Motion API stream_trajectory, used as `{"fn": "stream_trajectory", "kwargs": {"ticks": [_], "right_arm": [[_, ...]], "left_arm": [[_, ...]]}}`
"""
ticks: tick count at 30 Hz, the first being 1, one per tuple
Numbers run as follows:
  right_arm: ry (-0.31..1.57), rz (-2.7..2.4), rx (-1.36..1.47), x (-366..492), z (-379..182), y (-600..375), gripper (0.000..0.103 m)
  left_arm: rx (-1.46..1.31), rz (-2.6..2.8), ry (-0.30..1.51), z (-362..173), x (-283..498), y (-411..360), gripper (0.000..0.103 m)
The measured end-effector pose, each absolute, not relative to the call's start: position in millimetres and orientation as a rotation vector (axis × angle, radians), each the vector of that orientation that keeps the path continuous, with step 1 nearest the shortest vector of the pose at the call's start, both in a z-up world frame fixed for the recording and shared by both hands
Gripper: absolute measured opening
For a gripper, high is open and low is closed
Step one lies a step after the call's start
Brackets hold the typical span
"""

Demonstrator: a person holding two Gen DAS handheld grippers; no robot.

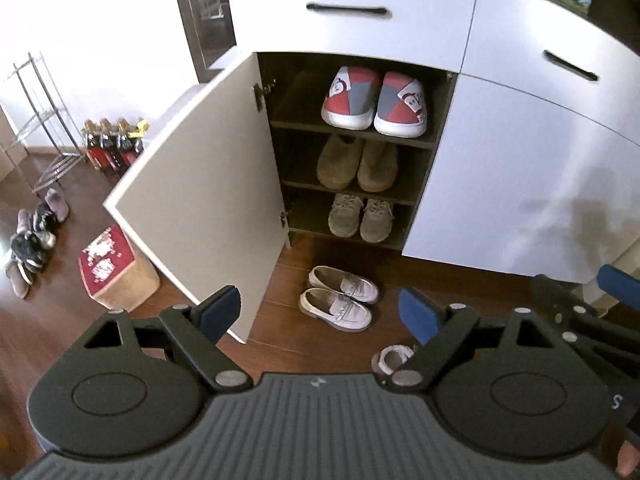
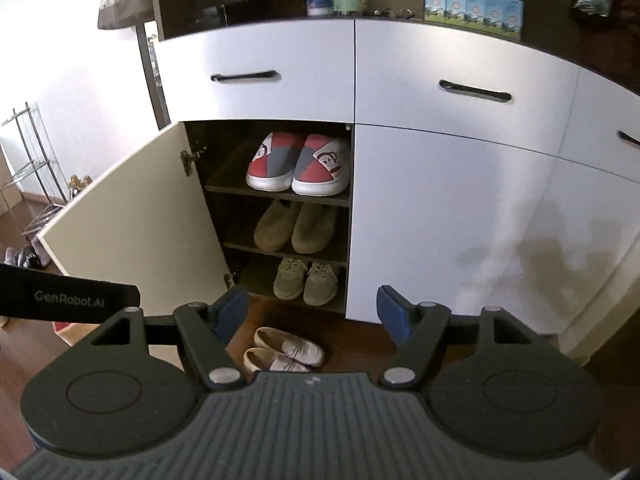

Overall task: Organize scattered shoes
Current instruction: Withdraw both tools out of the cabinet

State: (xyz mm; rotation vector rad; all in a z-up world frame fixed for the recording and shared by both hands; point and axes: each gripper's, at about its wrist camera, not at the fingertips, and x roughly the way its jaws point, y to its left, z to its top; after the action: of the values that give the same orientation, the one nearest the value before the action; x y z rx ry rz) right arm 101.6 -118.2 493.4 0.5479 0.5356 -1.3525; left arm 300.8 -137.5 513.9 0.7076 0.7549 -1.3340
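Observation:
A white shoe cabinet (image 1: 500, 168) stands with its left door (image 1: 200, 208) swung open. Inside, red-and-grey slippers (image 1: 374, 102) sit on the top shelf, tan slippers (image 1: 358, 164) on the middle one, grey sneakers (image 1: 360, 218) on the bottom one. A pair of pale loafers (image 1: 340, 298) lies on the wood floor before the opening, also in the right wrist view (image 2: 286, 350). A small white shoe (image 1: 392, 358) lies near my left gripper (image 1: 320, 314), which is open and empty above the floor. My right gripper (image 2: 310, 312) is open and empty, facing the cabinet.
A heap of dark shoes (image 1: 34, 240) lies at the far left by a wire rack (image 1: 40, 120). Bottles (image 1: 114, 146) stand by the wall. A red-topped box (image 1: 116, 270) sits beside the open door. Jars and cartons (image 2: 472, 6) stand on the cabinet top.

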Motion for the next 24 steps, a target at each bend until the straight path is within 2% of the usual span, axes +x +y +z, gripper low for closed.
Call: {"fn": "stream_trajectory", "kwargs": {"ticks": [13, 24], "right_arm": [[0.51, -1.421, 0.483, 113, 547, -48, 0.075], [0.535, -1.431, 0.505, 104, 549, -59, 0.077]], "left_arm": [[0.679, -1.393, 0.726, 553, 304, -87, 0.088], [0.706, -1.38, 0.752, 551, 301, -98, 0.088]]}}
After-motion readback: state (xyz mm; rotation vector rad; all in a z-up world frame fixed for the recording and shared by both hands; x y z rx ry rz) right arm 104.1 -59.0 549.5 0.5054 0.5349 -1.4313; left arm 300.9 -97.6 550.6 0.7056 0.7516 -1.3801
